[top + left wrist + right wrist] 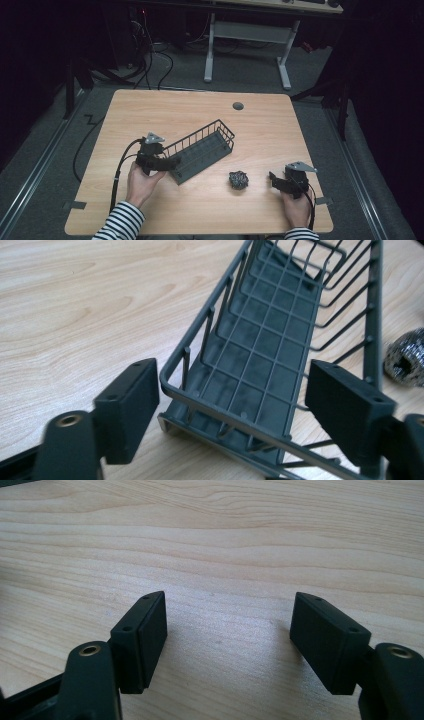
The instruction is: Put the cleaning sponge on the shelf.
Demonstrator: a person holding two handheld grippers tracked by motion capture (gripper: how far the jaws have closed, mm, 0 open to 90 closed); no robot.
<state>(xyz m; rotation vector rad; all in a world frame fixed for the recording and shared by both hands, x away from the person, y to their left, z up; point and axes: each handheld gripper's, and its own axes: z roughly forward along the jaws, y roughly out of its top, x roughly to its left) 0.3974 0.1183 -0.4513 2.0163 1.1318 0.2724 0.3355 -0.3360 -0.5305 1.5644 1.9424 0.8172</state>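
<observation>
A grey wire basket point(202, 150) lies slantwise on the wooden table point(165, 107), its near end towards my left gripper point(172, 162). In the left gripper view the basket point(270, 350) has nothing inside, and the left gripper point(232, 400) stands open with its pads on either side of the basket's near end, not pressing on it. A scrunched steel-wool ball point(238, 180) rests on the table to the right of the basket and appears at the edge of the left gripper view point(407, 357). My right gripper point(272, 180) is right of the ball, open point(230, 630) over bare wood.
A round cable hole point(238, 106) sits near the table's far edge. Beyond the table stand a white-legged desk point(250, 35) and cables on the floor point(150, 60). Bare wood surrounds the basket on the far and left sides.
</observation>
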